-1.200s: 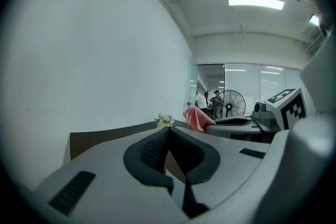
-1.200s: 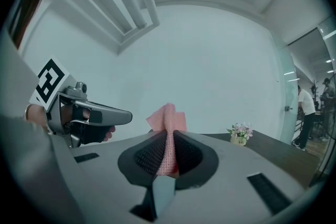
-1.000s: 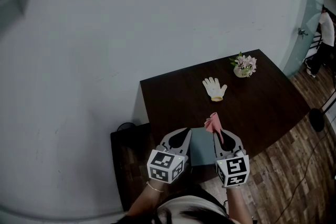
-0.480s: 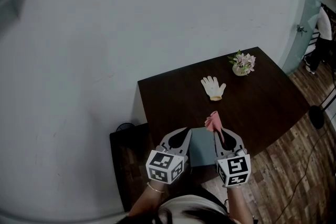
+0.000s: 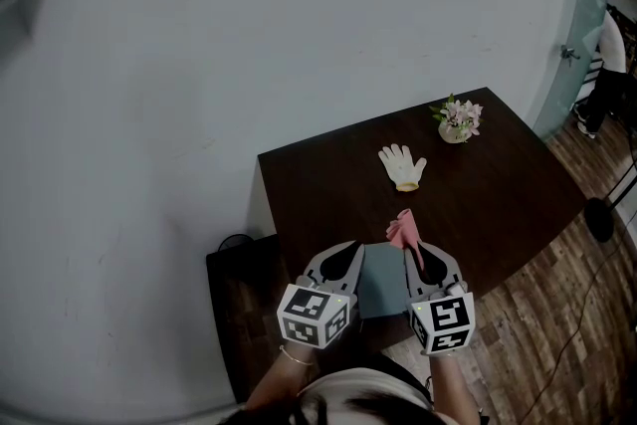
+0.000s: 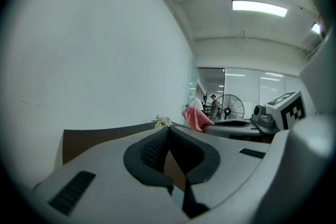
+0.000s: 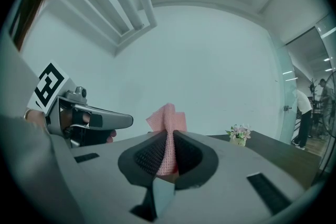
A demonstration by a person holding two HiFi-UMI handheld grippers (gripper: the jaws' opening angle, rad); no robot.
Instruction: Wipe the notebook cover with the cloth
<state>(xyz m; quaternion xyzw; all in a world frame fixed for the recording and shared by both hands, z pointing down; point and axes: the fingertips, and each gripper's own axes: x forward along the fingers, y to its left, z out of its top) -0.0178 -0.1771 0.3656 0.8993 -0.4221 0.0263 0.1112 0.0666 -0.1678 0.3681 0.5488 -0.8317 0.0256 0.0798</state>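
A grey-blue notebook (image 5: 381, 282) lies flat at the near edge of the dark table (image 5: 498, 204), between my two grippers. My right gripper (image 5: 409, 255) is shut on a pink cloth (image 5: 402, 231), which sticks up past its tips over the notebook's right side. In the right gripper view the cloth (image 7: 167, 117) is pinched between the pads of the right gripper (image 7: 169, 135). My left gripper (image 5: 341, 257) hovers by the notebook's left edge. Its jaws meet at the tips with nothing in them, as the left gripper view shows of the left gripper (image 6: 169, 129).
A white glove (image 5: 402, 166) lies mid-table and a small pot of flowers (image 5: 459, 121) stands at the far corner. A low dark stand (image 5: 234, 304) sits left of the table against the pale wall. Wood floor (image 5: 557, 333) lies to the right, with a person (image 5: 602, 65) far off.
Both grippers stay where they were, the cloth still held. Only the head view has drifted slightly, so the table sits a little further left in the picture.
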